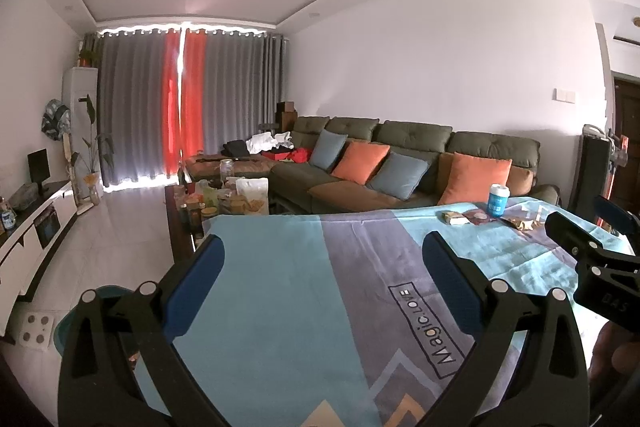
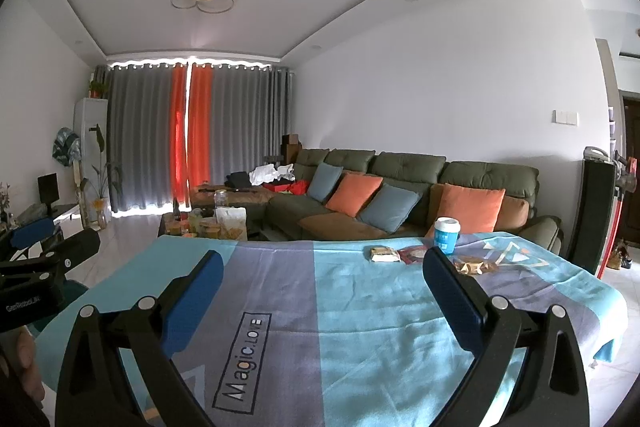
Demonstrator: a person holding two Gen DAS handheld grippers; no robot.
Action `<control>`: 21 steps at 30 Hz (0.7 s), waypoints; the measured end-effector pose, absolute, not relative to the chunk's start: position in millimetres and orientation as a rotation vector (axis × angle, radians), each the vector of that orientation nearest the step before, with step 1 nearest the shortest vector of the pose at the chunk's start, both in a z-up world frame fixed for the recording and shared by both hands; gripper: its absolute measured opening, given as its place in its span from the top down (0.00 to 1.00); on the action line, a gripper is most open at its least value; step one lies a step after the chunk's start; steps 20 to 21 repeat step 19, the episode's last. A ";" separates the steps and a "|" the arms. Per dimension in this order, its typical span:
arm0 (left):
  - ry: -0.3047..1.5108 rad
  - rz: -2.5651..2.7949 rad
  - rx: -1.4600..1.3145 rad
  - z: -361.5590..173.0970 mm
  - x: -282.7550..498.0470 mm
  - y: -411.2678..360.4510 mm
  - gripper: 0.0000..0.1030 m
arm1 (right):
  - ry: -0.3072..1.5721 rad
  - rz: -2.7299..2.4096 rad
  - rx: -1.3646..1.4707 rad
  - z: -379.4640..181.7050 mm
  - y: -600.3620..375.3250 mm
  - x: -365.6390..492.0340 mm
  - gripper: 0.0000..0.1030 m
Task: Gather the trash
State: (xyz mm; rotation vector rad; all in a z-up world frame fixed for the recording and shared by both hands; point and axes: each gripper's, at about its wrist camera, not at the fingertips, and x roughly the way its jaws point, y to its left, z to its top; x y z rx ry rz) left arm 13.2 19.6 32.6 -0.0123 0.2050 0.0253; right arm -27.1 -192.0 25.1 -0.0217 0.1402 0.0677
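Trash lies at the far right of the table with the blue and grey cloth (image 2: 360, 327): a blue and white paper cup (image 2: 447, 235) standing upright, a pale snack packet (image 2: 385, 254), a dark red wrapper (image 2: 414, 254) and a crumpled gold wrapper (image 2: 476, 265). The same cup (image 1: 498, 200), pale packet (image 1: 454, 217) and gold wrapper (image 1: 523, 223) show in the left wrist view. My right gripper (image 2: 320, 273) is open and empty above the cloth, short of the trash. My left gripper (image 1: 322, 259) is open and empty over the cloth's left half.
A teal bin (image 1: 66, 323) stands on the floor at the table's left edge. Behind the table are a green sofa (image 2: 400, 187) with orange and blue cushions and a low table (image 2: 208, 227) crowded with jars. A white TV cabinet (image 1: 28, 239) lines the left wall.
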 end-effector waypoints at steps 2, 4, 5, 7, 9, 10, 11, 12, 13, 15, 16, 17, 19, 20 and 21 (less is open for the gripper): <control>0.208 0.025 -0.012 32.3 13.4 18.6 0.05 | 0.145 0.069 -0.022 24.8 -192.1 -26.5 0.06; 0.214 0.024 -0.007 30.9 13.4 17.7 0.05 | 0.150 0.070 -0.024 23.9 -191.3 -26.2 0.06; 0.213 0.022 -0.008 31.7 15.0 17.7 0.05 | 0.152 0.070 -0.024 23.5 -191.5 -26.0 0.06; 0.204 0.021 -0.006 31.2 14.1 16.9 0.05 | 0.154 0.068 -0.025 23.1 -191.5 -26.3 0.06; 0.208 0.026 0.002 30.4 15.9 15.5 0.05 | 0.157 0.068 -0.022 22.6 -192.5 -25.5 0.06; 0.213 0.022 0.003 29.7 16.8 15.1 0.05 | 0.159 0.068 -0.021 22.5 -192.7 -25.9 0.06; 0.216 0.024 0.006 29.0 17.9 14.5 0.05 | 0.161 0.065 -0.019 22.2 -193.3 -25.8 0.06; 0.222 0.025 0.011 28.1 19.6 13.7 0.05 | 0.161 0.060 -0.019 22.2 -194.0 -25.8 0.06; 0.226 0.028 0.013 28.2 21.8 13.4 0.05 | 0.164 0.054 -0.016 22.2 -195.8 -25.0 0.06; 0.231 0.037 0.013 27.2 25.2 13.0 0.05 | 0.167 0.043 -0.010 21.5 -199.8 -23.7 0.06; 0.232 0.040 0.016 26.8 26.4 12.4 0.05 | 0.166 0.033 -0.011 21.5 -202.5 -22.6 0.06; 0.233 0.042 0.021 27.0 28.6 12.5 0.05 | 0.167 0.024 -0.009 21.3 -205.3 -22.0 0.06; 0.237 0.044 0.020 27.6 35.5 14.1 0.05 | 0.171 0.012 0.003 21.4 -214.3 -17.5 0.06; 0.237 0.044 0.020 27.6 35.5 14.1 0.05 | 0.171 0.012 0.003 21.4 -214.3 -17.5 0.06; 0.237 0.044 0.020 27.6 35.5 14.1 0.05 | 0.171 0.012 0.003 21.4 -214.3 -17.5 0.06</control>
